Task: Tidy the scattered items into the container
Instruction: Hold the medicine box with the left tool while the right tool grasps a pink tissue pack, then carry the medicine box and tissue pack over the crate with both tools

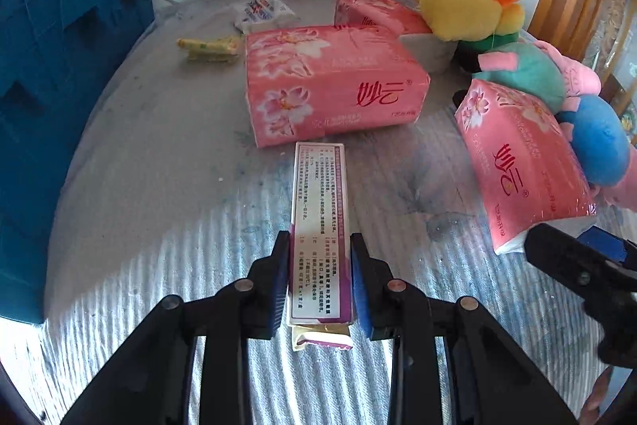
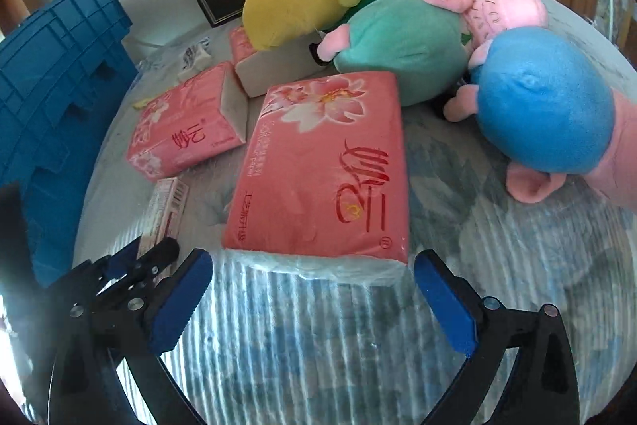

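The left gripper [image 1: 320, 281] has its fingers [image 1: 278, 281] clamped on the sides of a slim purple-and-white carton [image 1: 318, 226], held lengthwise along the fingers, presumably so it rides steady toward the blue crate [image 1: 59, 86] standing at the left edge of the surface [image 1: 159, 154]. The right gripper [image 2: 314, 305] has its fingers spread wide, empty, either side of the near end of a pink tissue pack [image 2: 322, 166] without touching it; the wide opening appears chosen to span the pack's width. A second pink pack [image 1: 330, 82] lies flat just beyond the carton. Plush toys [image 2: 398, 38] are heaped at the far right, not yet gathered.
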